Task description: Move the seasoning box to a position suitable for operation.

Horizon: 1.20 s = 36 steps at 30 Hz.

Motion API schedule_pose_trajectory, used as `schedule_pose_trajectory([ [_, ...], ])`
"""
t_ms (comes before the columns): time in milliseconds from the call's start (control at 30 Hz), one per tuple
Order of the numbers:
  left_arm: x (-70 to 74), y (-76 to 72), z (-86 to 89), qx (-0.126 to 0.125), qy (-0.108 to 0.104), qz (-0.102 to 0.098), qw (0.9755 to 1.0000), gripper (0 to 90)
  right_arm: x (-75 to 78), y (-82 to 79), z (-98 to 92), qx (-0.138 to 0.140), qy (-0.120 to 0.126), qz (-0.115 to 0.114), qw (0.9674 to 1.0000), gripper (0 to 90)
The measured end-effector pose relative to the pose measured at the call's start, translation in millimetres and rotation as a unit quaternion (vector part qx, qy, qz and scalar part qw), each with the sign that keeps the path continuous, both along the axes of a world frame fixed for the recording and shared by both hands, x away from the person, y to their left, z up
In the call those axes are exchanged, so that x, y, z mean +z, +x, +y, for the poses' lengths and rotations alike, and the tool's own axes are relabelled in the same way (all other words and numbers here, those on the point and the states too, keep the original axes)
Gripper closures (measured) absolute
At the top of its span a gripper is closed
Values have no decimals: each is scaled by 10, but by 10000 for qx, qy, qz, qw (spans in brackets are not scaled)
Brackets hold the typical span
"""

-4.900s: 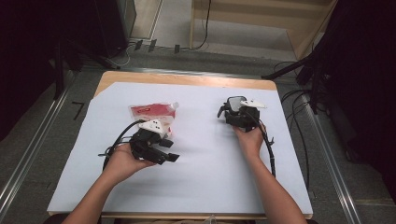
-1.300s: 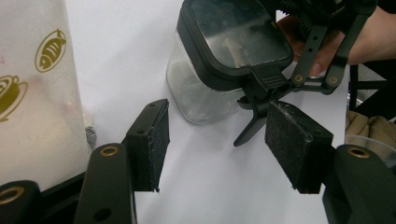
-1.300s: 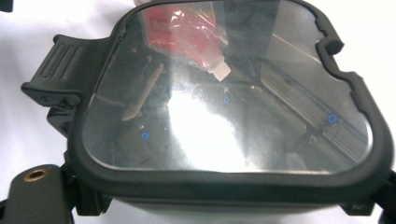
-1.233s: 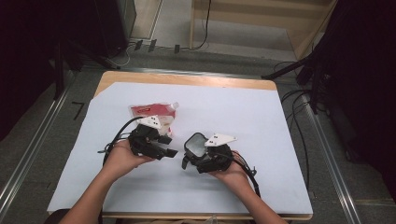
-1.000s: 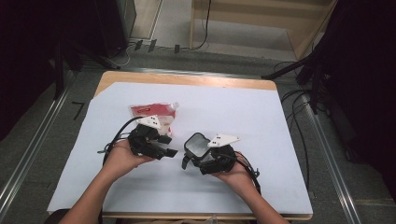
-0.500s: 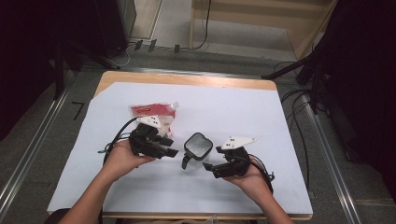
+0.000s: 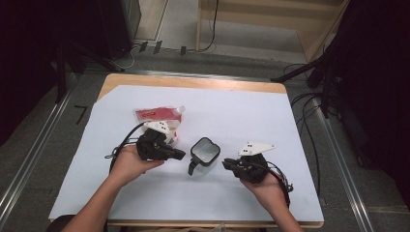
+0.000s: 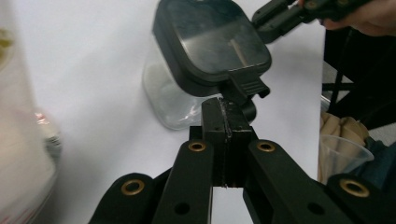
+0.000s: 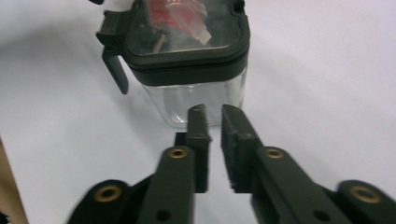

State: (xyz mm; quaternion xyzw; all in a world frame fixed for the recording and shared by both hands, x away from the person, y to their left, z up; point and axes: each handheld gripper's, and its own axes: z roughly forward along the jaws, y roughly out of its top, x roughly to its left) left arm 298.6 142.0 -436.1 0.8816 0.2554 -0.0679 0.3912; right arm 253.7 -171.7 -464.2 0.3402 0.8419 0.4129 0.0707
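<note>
- The left tongs [image 7: 178, 155] were closed, their jaws pressed flat together with nothing between them; they had just been closing.
- In the left gripper view the tips of those tongs [image 8: 227, 119] sat just at the black latch tab of a clear jar [image 8: 184, 100]; whether they touched it could not be told.
- The right tongs [image 7: 227, 164] were nearly closed, a thin gap left between the pads, and empty; they too had just been closing.
- In the right gripper view those tongs [image 9: 212, 116] pointed at the jar's clear wall [image 9: 196, 100], close to it but apart.
- The clear jar [image 7: 205, 153], square with a black-rimmed lid [image 7: 205, 149] and a black latch hanging at its near-left side, stood upright on the desk between the two tongs, closer to the near edge than the far one and about midway between the left and right edges.
- The left hand [image 7: 129, 164] rested on the white sheet [image 7: 232, 111] that covered the desk; the right hand [image 7: 265, 188] was near the near edge, towards the right corner.
- A red-and-clear pouch [image 7: 159, 116] lay flat just beyond the left tongs, on the left half of the desk.
- A bare strip of the wooden desk [image 7: 193, 81] showed along the far edge.
</note>
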Motion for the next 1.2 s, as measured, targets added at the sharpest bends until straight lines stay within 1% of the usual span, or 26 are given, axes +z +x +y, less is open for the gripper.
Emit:
schedule_pose_trajectory([
  [33, 0, 0, 0, 0, 0, 0, 10000, 900, 0, 0, 0, 0, 0, 0, 10000, 869],
  [67, -30, -2, -40, -41, 106, 4, 9999, 900, -2, 10, 0, -28, 18, 68, 10000, 900],
  [133, -66, 0, -68, -124, 95, 70, 9999, 900, -13, 27, 10, -41, 63, 48, 10000, 900],
  [200, -85, 0, -81, -167, 120, 54, 9998, 900, -14, 29, 21, -55, 73, 79, 9999, 900],
  [233, -112, 10, -90, -216, 226, 1, 9995, 900, -28, 45, 60, -66, 91, 92, 9999, 900],
  [300, -129, 13, -94, -184, 237, -14, 9995, 900, -30, 47, 73, -78, 89, 124, 9999, 900],
  [333, -148, 20, -96, -151, 254, -21, 9996, 900, -49, 61, 107, -30, 59, 116, 9999, 900],
  [400, -156, 24, -98, -176, 271, -31, 9995, 900, -59, 67, 128, -17, 49, 128, 9999, 900],
  [500, -171, 20, -113, -151, 212, -19, 9997, 900, -65, 72, 147, -1, 52, 143, 9999, 900],
  [533, -178, 22, -120, -153, 240, -41, 9996, 900, -65, 72, 147, -1, 52, 143, 9999, 900],
  [567, -191, 23, -132, -153, 252, 4, 9996, 900, -68, 75, 161, -10, 63, 125, 9999, 900],
  [600, -191, 23, -132, -153, 252, 4, 9996, 900, -68, 75, 161, -10, 63, 125, 9999, 900],
  [633, -197, 23, -137, -160, 253, -12, 9996, 900, -66, 74, 166, -25, 68, 153, 9999, 900],
  [667, -194, 20, -142, -175, 293, -40, 9994, 900, -75, 83, 174, 9, 69, 119, 9999, 900],
  [700, -191, 11, -155, -161, 313, -67, 9994, 900, -80, 83, 182, 5, 70, 162, 9998, 900],
  [767, -197, 6, -162, -151, 278, -78, 9995, 900, -88, 84, 191, 22, 75, 172, 9998, 900],
  [800, -186, -2, -174, -158, 300, -118, 9994, 900, -99, 84, 205, 41, 15, 178, 9998, 900],
  [833, -186, -2, -174, -158, 300, -118, 9994, 900, -99, 84, 205, 41, 15, 178, 9998, 900],
  [867, -187, -8, -187, -162, 265, -160, 9994, 900, -100, 84, 205, 39, 16, 179, 9998, 900],
  [900, -182, -18, -210, -177, 317, -154, 9992, 900, -101, 91, 198, 35, 48, 186, 9998, 900],
  [933, -182, -18, -210, -177, 317, -154, 9992, 900, -101, 91, 198, 35, 48, 186, 9998, 900],
  [1000, -191, -24, -242, -187, 383, -193, 9989, 900, -101, 95, 195, 12, 62, 177, 9998, 900],
  [1100, -197, -21, -241, -167, 346, -186, 9991, 900, -102, 93, 194, 27, 41, 146, 9999, 900],
  [1200, -191, -26, -243, -157, 371, -190, 9990, 900, -104, 90, 197, 40, 26, 125, 9999, 900],
])
